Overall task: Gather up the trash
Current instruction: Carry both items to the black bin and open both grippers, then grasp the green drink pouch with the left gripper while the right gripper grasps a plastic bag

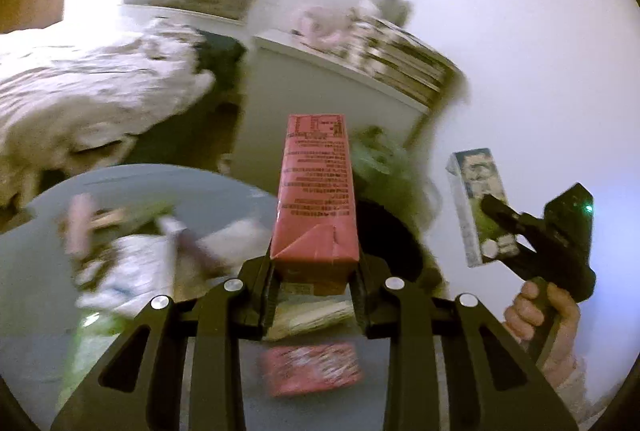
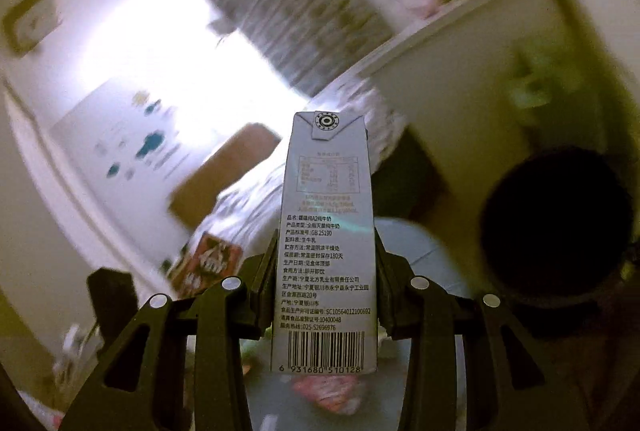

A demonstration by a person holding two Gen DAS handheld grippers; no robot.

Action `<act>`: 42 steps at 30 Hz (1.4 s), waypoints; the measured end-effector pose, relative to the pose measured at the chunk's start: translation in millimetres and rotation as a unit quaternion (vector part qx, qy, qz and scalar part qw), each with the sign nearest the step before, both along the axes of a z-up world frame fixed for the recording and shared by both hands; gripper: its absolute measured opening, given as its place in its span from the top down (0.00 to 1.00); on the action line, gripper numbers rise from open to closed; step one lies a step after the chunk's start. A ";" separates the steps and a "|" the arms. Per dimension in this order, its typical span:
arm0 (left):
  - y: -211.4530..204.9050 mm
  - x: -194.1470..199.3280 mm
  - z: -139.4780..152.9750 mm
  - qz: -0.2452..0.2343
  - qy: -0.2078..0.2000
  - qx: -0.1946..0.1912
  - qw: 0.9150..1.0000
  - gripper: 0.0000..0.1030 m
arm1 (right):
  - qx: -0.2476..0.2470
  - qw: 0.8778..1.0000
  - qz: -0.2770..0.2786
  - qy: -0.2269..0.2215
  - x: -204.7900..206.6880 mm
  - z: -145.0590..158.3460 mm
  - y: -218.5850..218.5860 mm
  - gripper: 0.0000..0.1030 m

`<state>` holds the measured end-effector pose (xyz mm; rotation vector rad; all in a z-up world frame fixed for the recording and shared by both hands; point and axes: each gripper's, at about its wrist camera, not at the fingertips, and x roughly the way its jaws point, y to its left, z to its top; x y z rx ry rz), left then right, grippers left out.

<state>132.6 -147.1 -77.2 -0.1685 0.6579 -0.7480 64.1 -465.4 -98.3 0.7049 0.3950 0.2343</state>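
My left gripper (image 1: 314,289) is shut on a red drink carton (image 1: 316,199), held upright above a round grey table (image 1: 48,231). My right gripper (image 2: 326,291) is shut on a pale blue milk carton (image 2: 326,251) with a barcode at its base. In the left wrist view the right gripper (image 1: 500,227) shows at the right, in a hand, with the milk carton (image 1: 476,203) in its fingers. A black bin (image 2: 560,239) stands to the right in the right wrist view; in the left wrist view its dark rim (image 1: 396,235) lies behind the red carton.
The grey table carries several wrappers (image 1: 132,263), a red packet (image 1: 312,369) and green packaging (image 1: 88,343). A bed with a rumpled quilt (image 1: 80,99) lies at the left. A white shelf unit with books (image 1: 392,63) stands behind. A white wall (image 1: 540,51) is at the right.
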 end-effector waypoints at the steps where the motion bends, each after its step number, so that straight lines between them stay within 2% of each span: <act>1: -14.4 2.1 -0.7 -0.014 -0.001 0.000 1.000 0.70 | 0.005 1.000 -0.024 0.005 -1.7 -5.6 -14.9 0.61; 7: -94.9 27.7 -24.9 -0.082 0.036 -0.007 0.996 0.70 | 0.027 0.994 -0.094 0.043 7.5 -50.2 -64.1 0.61; 12: -147.1 51.8 -51.0 -0.106 0.073 0.006 0.992 0.70 | 0.049 0.988 -0.121 0.083 23.1 -95.6 -94.2 0.61; 19: -195.2 78.4 -78.9 -0.121 0.102 0.025 0.987 0.70 | 0.062 0.983 -0.129 0.115 49.6 -135.0 -109.6 0.61; 27: -218.8 86.7 -91.8 -0.129 0.126 0.044 0.983 0.69 | 0.077 0.978 -0.127 0.144 64.6 -158.3 -120.9 0.58; 30: -224.6 86.4 -94.6 -0.132 0.127 0.054 0.982 0.64 | 0.082 0.976 -0.130 0.154 64.7 -162.3 -125.6 0.57; 32: -227.8 87.1 -97.6 -0.128 0.126 0.059 0.982 0.41 | 0.083 0.974 -0.136 0.159 61.5 -163.6 -128.0 0.50; 34: -227.5 86.2 -97.4 -0.121 0.121 0.058 0.984 0.31 | 0.085 0.974 -0.143 0.157 55.2 -162.8 -128.8 0.39; 42: -209.0 72.2 -86.8 -0.116 0.122 0.058 0.984 0.31 | 0.083 0.972 -0.146 0.162 35.9 -154.5 -118.3 0.38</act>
